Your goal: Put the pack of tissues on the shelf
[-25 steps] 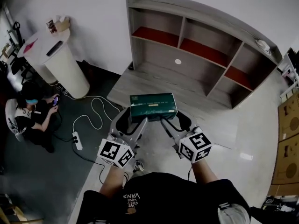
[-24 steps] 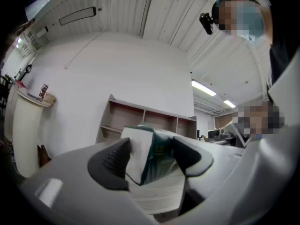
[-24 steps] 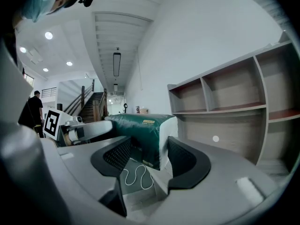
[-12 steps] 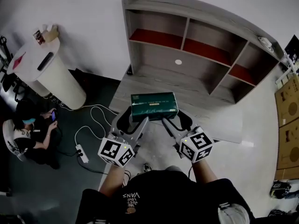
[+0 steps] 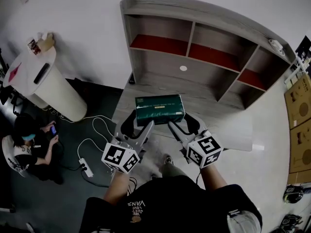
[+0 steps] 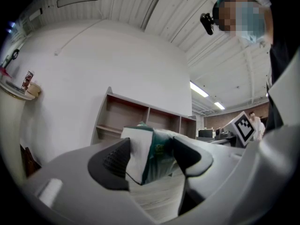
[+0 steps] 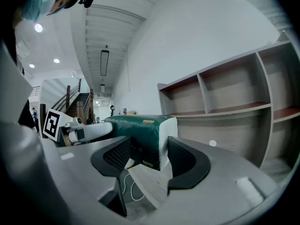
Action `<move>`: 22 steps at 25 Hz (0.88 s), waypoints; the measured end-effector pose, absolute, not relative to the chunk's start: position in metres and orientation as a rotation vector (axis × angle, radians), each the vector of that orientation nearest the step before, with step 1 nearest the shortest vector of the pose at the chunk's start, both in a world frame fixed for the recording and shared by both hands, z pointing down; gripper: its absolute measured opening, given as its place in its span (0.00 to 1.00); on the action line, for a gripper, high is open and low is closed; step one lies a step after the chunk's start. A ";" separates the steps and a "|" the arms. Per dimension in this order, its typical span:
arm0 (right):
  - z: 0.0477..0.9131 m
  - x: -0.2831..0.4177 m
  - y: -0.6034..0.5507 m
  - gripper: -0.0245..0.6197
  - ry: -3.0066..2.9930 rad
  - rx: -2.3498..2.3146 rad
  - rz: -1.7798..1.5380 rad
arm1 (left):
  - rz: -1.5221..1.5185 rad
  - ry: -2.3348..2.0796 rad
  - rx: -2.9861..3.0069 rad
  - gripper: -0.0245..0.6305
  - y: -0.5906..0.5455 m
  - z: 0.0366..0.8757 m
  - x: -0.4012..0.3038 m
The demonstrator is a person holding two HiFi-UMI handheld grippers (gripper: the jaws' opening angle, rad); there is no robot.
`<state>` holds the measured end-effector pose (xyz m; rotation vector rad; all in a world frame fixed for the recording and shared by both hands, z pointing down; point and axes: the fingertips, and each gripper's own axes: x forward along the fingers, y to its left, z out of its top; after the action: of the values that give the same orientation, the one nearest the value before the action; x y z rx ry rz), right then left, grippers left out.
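A dark green pack of tissues point(image 5: 159, 109) with white ends hangs level in front of me, held between both grippers. My left gripper point(image 5: 141, 125) is shut on its left end, my right gripper point(image 5: 177, 125) on its right end. In the left gripper view the pack point(image 6: 154, 153) fills the gap between the jaws of the left gripper point(image 6: 150, 162). The right gripper view shows the pack point(image 7: 140, 132) pinched in the right gripper point(image 7: 148, 154). The grey wooden shelf point(image 5: 194, 21), with red-lined upper compartments, stands just beyond the pack against the white wall; it shows as shelf point(image 6: 140, 118) and shelf point(image 7: 234, 107).
A white round stand point(image 5: 46, 84) with small items on top is at the left. A person point(image 5: 26, 142) sits on the dark floor, with a power strip point(image 5: 83, 167) and cables nearby. Cardboard boxes point(image 5: 299, 125) stand at the right. A white disc point(image 5: 183, 68) lies on the shelf's lower board.
Both grippers and the pack have come closer to the shelf, which now sits lower and larger in the head view. The hold on the pack is unchanged.
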<state>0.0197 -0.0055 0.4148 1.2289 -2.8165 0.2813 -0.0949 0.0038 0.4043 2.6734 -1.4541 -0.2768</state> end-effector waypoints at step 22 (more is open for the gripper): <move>0.398 0.052 -0.140 0.41 -2.885 1.097 0.193 | -0.327 -1.602 2.647 0.53 -0.119 0.391 -0.063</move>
<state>0.0516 -0.1398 0.3977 1.0970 -2.8852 0.1929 -0.0625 -0.1191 0.3910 2.6471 -1.6024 -0.3272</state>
